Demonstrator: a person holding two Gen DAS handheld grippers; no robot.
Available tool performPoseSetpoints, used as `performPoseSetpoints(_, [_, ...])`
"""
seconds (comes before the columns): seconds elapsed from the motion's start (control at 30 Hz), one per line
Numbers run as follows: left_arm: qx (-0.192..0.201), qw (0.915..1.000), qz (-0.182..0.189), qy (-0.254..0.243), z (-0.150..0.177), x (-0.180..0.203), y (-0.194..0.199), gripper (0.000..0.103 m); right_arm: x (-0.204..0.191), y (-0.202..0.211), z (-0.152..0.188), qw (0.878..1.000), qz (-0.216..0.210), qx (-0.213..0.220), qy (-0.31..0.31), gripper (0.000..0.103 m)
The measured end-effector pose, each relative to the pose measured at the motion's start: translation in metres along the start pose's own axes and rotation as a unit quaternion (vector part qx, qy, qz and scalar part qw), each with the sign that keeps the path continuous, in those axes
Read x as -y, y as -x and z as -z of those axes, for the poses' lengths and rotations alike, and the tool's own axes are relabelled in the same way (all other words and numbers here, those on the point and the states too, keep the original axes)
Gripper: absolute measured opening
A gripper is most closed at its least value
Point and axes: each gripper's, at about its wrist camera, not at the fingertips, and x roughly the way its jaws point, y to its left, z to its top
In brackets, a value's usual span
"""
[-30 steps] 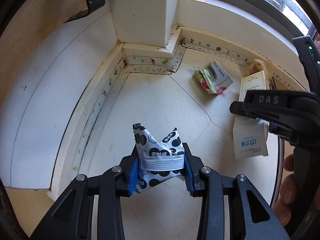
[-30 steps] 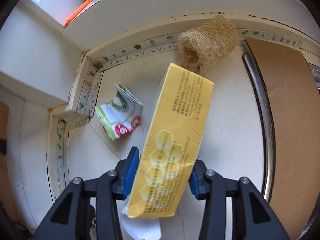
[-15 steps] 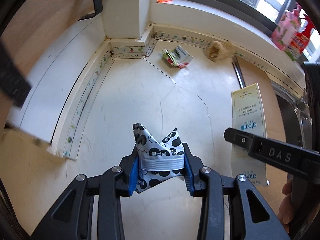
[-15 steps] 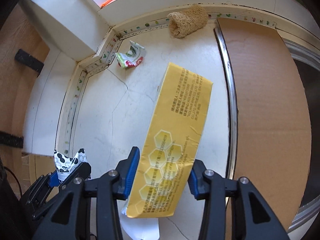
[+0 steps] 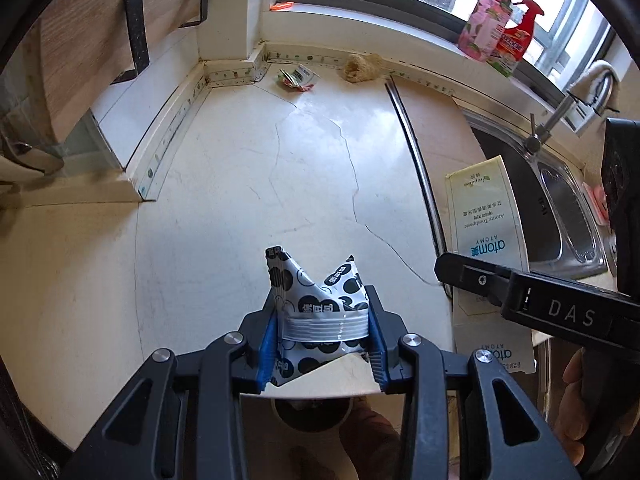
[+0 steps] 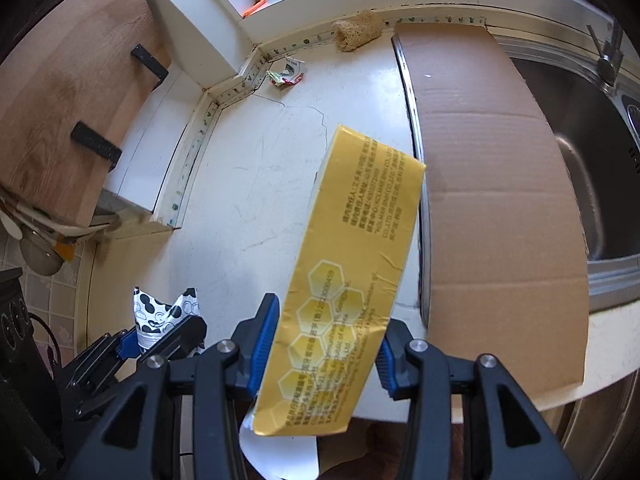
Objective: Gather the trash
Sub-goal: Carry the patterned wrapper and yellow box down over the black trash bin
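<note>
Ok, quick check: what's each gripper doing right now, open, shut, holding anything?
Left gripper: shut on the black-and-white spotted wrapper.
Right gripper: shut on the yellow carton.

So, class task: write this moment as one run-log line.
left gripper: shut on spotted wrapper | right gripper: shut on yellow box | crumpled packet: on counter

A crumpled wrapper (image 5: 298, 78) is lying at the tabletop's (image 5: 240, 184) back edge near the corner, a loofah (image 5: 362, 67) just to its right. Cardboard (image 6: 492, 184) is lying along the right side, bordering the sink (image 6: 592, 152). Two bottles (image 5: 498, 28) are standing on the windowsill behind.
</note>
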Motion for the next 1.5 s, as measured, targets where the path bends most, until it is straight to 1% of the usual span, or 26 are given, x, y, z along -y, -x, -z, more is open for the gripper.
performPoseSetpoints(0.17, [-0.001, 0.9994, 0.009, -0.032, 0.05, 0.017, 0.021, 0.036, -0.001, 0.021, 0.054, 1.0, 0.004, 0.011, 0.0, 0.044])
performPoseSetpoints(0.33, [-0.007, 0.9984, 0.017, -0.054, 0.088, 0.026, 0.036, 0.036, -0.001, 0.035, 0.104, 1.0, 0.011, 0.014, 0.007, 0.044])
performPoseSetpoints(0.57, [-0.036, 0.9968, 0.028, -0.066, 0.127, 0.032, 0.035, 0.036, 0.01, 0.035, 0.169, 0.999, 0.024, -0.016, 0.015, 0.044])
performPoseSetpoints(0.77, [-0.077, 0.9943, 0.033, -0.066, 0.155, 0.035, 0.015, 0.036, 0.026, 0.017, 0.205, 0.998, 0.026, -0.062, 0.009, 0.044])
performPoseSetpoints(0.9, [-0.108, 0.9918, 0.035, -0.059, 0.172, 0.033, -0.012, 0.036, 0.038, -0.007, 0.224, 0.995, 0.028, -0.1, 0.005, 0.044])
performPoseSetpoints(0.97, [-0.122, 0.9905, 0.034, -0.054, 0.182, 0.031, -0.03, 0.036, 0.046, -0.027, 0.233, 0.992, 0.028, -0.121, 0.004, 0.044])
performPoseSetpoints(1.1, [-0.154, 0.9867, 0.035, -0.037, 0.206, 0.022, -0.08, 0.036, 0.067, -0.073, 0.25, 0.987, 0.036, -0.159, 0.0, 0.044])
performPoseSetpoints(1.2, [-0.173, 0.9841, 0.036, -0.018, 0.226, 0.01, -0.121, 0.036, 0.083, -0.109, 0.259, 0.983, 0.04, -0.178, 0.002, 0.045])
performPoseSetpoints(1.37, [-0.191, 0.9801, 0.045, 0.027, 0.253, -0.011, -0.18, 0.036, 0.108, -0.178, 0.274, 0.978, 0.05, -0.203, 0.017, 0.046])
performPoseSetpoints(1.5, [-0.198, 0.9779, 0.049, 0.044, 0.27, -0.022, -0.223, 0.036, 0.129, -0.225, 0.28, 0.975, 0.05, -0.218, 0.013, 0.047])
